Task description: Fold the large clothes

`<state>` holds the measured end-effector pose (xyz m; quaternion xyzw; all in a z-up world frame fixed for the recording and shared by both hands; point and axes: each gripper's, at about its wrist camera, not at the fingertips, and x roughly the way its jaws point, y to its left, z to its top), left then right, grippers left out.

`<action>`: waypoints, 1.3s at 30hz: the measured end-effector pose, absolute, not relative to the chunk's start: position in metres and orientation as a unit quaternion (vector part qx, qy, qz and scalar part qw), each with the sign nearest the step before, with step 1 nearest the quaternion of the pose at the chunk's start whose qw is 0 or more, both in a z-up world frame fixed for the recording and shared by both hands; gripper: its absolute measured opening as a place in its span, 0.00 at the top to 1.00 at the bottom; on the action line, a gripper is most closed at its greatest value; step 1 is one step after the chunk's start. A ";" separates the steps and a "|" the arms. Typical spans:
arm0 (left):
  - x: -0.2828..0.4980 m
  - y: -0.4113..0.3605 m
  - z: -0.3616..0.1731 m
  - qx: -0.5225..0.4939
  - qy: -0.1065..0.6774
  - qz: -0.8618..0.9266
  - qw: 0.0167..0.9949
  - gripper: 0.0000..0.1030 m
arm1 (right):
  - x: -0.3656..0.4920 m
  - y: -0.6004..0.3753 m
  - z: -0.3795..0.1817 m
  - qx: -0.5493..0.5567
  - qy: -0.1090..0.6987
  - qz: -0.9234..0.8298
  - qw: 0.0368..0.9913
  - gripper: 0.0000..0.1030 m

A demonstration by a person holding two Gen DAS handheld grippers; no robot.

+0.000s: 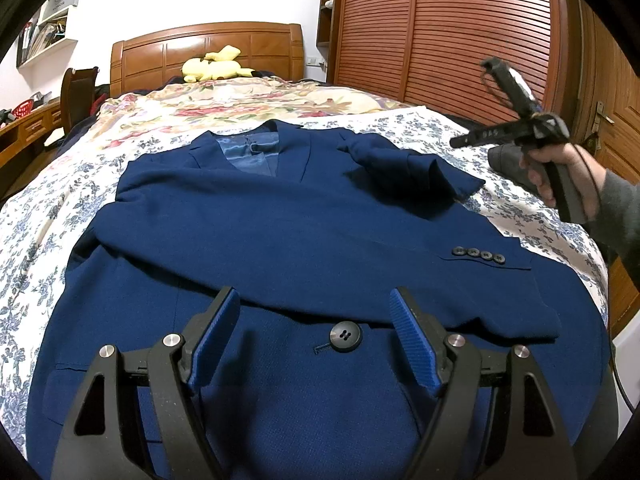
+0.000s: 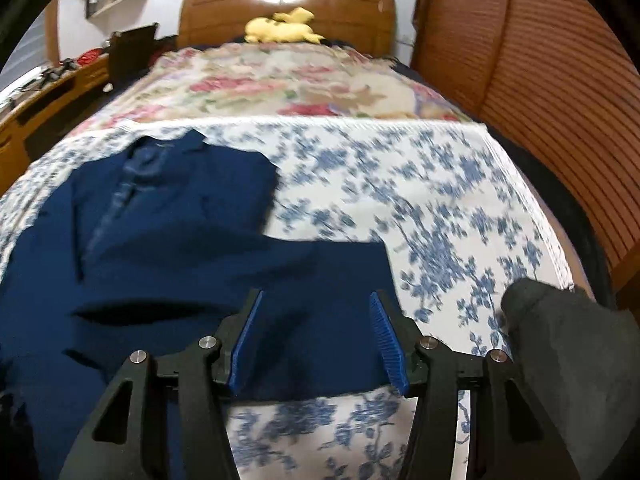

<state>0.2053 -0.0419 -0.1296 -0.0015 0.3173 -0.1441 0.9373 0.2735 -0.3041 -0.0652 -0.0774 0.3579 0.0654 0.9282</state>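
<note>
A navy blue suit jacket (image 1: 280,240) lies face up on the bed, collar toward the headboard. One sleeve is folded across its chest, cuff buttons (image 1: 478,254) at the right. The other sleeve (image 1: 412,168) lies bent near the right shoulder. My left gripper (image 1: 316,304) is open and empty, just above the jacket's front button (image 1: 346,336). My right gripper (image 2: 316,300) is open and empty, hovering over the end of the right sleeve (image 2: 320,272). The jacket (image 2: 160,216) fills the left of the right wrist view. The right tool (image 1: 520,128) shows in the left wrist view, held beside the bed.
The bed has a blue floral sheet (image 2: 420,208) and a pink floral quilt (image 1: 240,100) toward the wooden headboard (image 1: 208,48), with a yellow plush toy (image 1: 216,66). A louvered wooden wardrobe (image 1: 440,28) stands at the right. A desk and chair (image 1: 76,96) stand at the left.
</note>
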 end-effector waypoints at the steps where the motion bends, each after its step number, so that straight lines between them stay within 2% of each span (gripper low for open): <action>1: 0.205 -0.042 -0.130 -0.002 0.317 -0.144 0.937 0.24 | 0.278 -0.306 -0.069 -0.078 0.363 0.060 0.927 0.46; 12: 0.206 -0.042 -0.130 -0.002 0.318 -0.144 0.937 0.24 | 0.319 -0.334 -0.115 -0.054 0.413 0.009 0.909 0.43; 20: 0.206 -0.041 -0.129 -0.003 0.317 -0.145 0.937 0.24 | 0.323 -0.349 -0.129 0.008 0.428 0.037 0.903 0.41; 21: 0.206 -0.041 -0.129 -0.003 0.317 -0.145 0.937 0.24 | 0.321 -0.347 -0.130 0.005 0.429 0.043 0.902 0.42; 22: 0.206 -0.041 -0.129 -0.003 0.317 -0.144 0.937 0.24 | 0.319 -0.343 -0.130 -0.002 0.431 0.050 0.901 0.56; 23: 0.206 -0.042 -0.129 -0.004 0.317 -0.144 0.937 0.24 | 0.315 -0.338 -0.130 -0.009 0.432 0.062 0.899 0.76; 25: 0.205 -0.042 -0.129 -0.005 0.317 -0.145 0.937 0.24 | 0.308 -0.328 -0.125 -0.021 0.431 0.085 0.898 0.86; 39: 0.164 0.019 -0.098 -0.034 0.293 -0.111 0.949 0.24 | 0.209 -0.251 0.005 -0.095 0.270 0.149 0.946 0.88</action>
